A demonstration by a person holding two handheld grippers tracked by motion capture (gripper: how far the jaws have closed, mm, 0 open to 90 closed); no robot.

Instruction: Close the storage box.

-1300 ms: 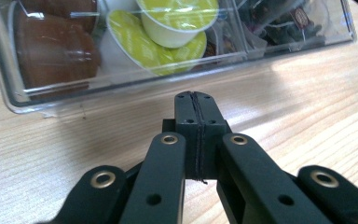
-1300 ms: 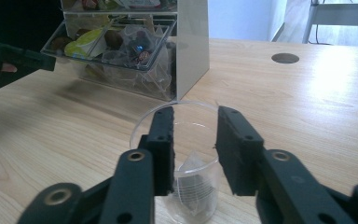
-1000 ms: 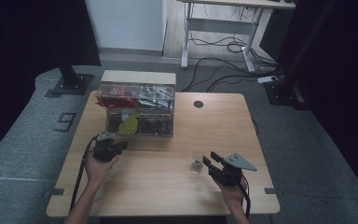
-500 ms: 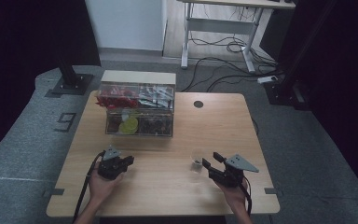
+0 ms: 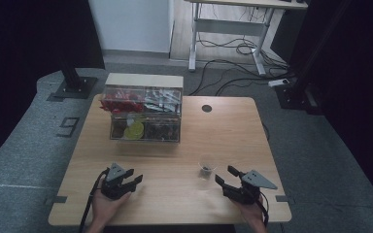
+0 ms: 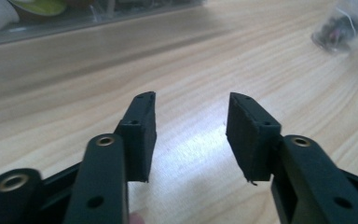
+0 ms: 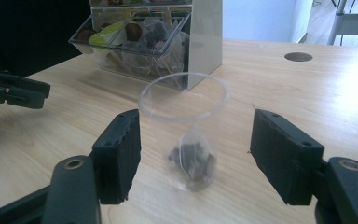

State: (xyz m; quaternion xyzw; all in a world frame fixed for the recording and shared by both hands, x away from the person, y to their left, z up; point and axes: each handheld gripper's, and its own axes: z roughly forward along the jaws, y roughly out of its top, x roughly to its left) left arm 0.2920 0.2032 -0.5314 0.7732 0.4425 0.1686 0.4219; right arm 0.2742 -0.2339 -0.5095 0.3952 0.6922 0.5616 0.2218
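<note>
One clear cup (image 5: 206,166) with a tea bag (image 7: 192,161) inside stands near the table's (image 5: 233,131) front right, bare wood around it. One clear bin box (image 5: 144,114) sits at the back left edge. The left gripper (image 5: 132,181) and the right gripper (image 5: 226,175), both near the front edge, are spread wide with nothing held.

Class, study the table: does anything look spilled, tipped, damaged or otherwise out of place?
Nothing stands out. The clear plastic cup stands upright on the table with a tea bag inside, nothing spilled around it. The clear organiser box sits square near the far edge. Both the left gripper and the right gripper are open and empty.
</note>
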